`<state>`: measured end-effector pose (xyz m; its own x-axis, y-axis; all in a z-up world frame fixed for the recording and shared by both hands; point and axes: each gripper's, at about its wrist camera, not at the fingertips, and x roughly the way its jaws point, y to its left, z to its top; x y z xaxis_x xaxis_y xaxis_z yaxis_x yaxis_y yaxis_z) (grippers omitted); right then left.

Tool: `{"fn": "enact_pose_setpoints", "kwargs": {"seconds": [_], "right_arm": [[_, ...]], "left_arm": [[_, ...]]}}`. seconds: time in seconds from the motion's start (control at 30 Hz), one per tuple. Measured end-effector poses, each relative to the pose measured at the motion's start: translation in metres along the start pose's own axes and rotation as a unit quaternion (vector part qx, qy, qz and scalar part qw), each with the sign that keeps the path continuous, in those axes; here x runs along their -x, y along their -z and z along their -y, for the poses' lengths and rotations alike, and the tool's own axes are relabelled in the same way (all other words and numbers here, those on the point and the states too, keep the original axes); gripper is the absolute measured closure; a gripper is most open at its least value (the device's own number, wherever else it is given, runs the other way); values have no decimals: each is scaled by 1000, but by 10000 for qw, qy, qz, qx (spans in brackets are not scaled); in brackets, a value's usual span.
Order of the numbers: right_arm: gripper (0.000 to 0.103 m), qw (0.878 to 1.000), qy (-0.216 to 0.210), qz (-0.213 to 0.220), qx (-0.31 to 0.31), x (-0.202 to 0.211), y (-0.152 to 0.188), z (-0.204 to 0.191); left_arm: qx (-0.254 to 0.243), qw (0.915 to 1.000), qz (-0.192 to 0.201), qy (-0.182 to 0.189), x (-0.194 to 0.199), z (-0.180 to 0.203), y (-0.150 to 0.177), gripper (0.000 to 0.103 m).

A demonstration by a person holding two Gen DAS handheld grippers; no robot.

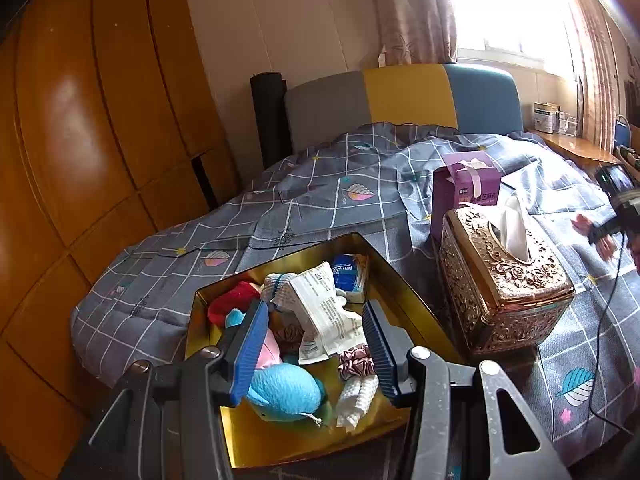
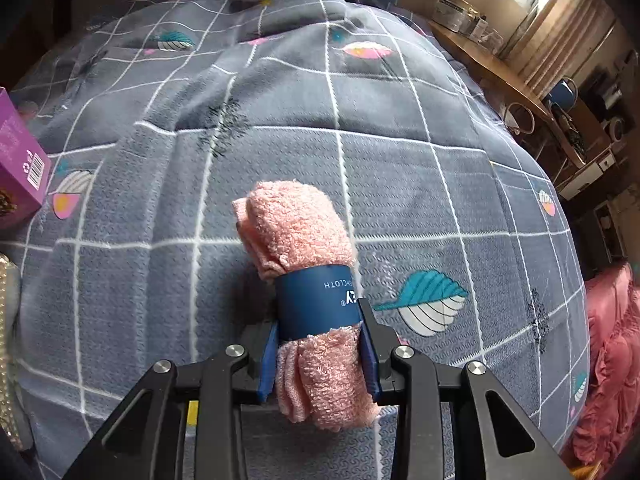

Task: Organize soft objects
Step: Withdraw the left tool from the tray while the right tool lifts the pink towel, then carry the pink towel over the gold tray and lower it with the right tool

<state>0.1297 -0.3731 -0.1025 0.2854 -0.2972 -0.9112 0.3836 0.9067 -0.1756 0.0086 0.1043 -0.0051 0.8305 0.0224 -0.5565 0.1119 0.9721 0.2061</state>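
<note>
R jaws clenched on pink terry washcloth, rolled w/ navy paper band; L jaws released.

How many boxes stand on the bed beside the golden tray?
2. The ornate golden tissue box stands right of the tray; the purple carton stands just behind it. Others may be hidden.

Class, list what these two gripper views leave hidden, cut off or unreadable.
- Left wrist view: the gold tin's near corner and part of the blue plush, behind the left gripper.
- Left wrist view: the right gripper, blurred and cut by the frame edge.
- Right wrist view: the blue band's lettering, partly covered by a finger.
- Right wrist view: the pink washcloth's underside.
</note>
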Motion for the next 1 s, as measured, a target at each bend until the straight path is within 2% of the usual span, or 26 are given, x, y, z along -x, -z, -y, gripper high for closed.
{"fn": "enact_pose_setpoints", "kwargs": {"seconds": [0.27,0.5,0.73,1.0], "right_arm": [[68,9973,-542,453,203,46,-50,-59],[68,9858,-1183,1000,648,107,-80,-131],[68,9616,-1841,1486,1395,163,-76,-202],[68,9184,-2626,1659,2450,204,-38,-266]], "left_arm": [[7,10000,-24,32,0,-1,3,53],[3,10000,-66,55,-1,-3,7,53],[4,9999,-121,55,-4,-5,11,53],[25,9999,-156,56,-4,-6,14,53]]}}
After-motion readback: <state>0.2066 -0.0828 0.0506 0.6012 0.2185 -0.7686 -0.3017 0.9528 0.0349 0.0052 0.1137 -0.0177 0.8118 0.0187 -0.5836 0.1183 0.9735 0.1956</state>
